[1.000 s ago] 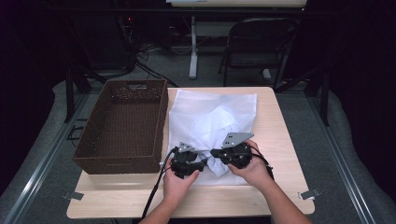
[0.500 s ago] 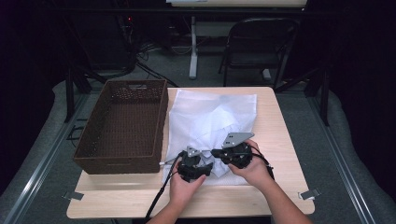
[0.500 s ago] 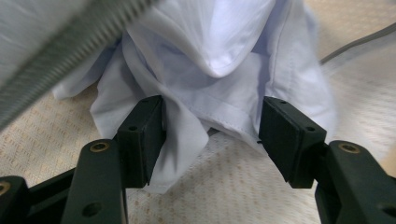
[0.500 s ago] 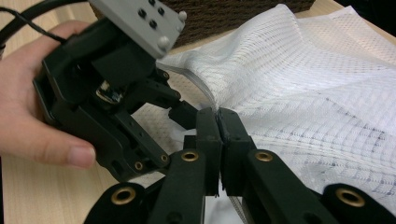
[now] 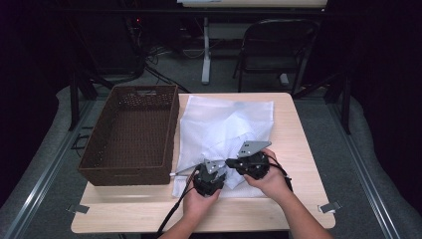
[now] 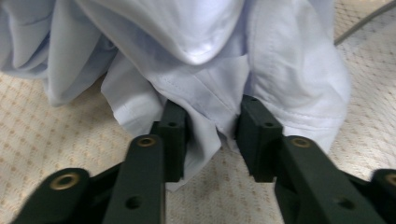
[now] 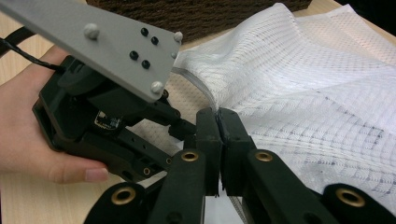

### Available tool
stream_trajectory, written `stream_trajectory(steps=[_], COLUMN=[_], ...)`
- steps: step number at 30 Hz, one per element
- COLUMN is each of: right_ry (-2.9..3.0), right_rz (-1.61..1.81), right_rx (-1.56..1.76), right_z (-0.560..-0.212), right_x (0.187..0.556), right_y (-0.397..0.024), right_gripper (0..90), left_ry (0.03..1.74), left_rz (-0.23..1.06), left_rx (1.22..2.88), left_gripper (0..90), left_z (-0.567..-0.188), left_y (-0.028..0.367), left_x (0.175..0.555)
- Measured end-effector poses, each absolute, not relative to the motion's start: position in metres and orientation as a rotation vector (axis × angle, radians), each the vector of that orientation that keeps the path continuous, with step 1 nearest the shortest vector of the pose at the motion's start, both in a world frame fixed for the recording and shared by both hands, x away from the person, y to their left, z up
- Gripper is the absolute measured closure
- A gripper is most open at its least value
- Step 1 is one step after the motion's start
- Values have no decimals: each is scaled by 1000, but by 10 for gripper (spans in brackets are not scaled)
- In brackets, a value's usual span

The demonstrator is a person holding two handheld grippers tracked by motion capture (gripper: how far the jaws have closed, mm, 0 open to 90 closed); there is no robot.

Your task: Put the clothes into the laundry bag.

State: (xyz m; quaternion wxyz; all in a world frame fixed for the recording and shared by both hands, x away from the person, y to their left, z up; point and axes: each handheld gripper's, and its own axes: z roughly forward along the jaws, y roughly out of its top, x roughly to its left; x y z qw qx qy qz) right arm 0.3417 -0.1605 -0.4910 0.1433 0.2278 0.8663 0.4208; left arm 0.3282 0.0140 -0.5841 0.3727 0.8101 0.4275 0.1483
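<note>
Right gripper (image 7: pixel 218 122) fingers pinch the mesh bag's (image 7: pixel 327 93) edge; left gripper (image 6: pixel 212 128) fingers, just closing, straddle pale cloth (image 6: pixel 205 88) inside

I saw that my left gripper (image 5: pixel 208 178) and right gripper (image 5: pixel 247 166) were both black, blocky bodies, each topped with a grey three-cornered plate (image 7: pixel 93 39) studded with small knobs and dark screws. Each had two squared black jaws on arms with brass-ringed pivot holes. A black cable (image 5: pixel 171 215) trailed back, and my forearms were bare, without sleeves.
</note>
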Motion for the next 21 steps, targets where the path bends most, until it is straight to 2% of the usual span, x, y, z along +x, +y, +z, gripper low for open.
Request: stream_trajectory(steps=[11,21], right_ry=[2499,2502], right_rz=[1213,1212], right_rx=[654,652], right_z=[-491,-491], right_x=[342,341], right_y=[-161,-160], right_gripper=[882,882], left_ry=[1116,1119], left_rz=[292,281], left_rx=[2035,2006], left_gripper=[851,865], left_z=[-583,-574], left_y=[18,23], left_x=[333,337])
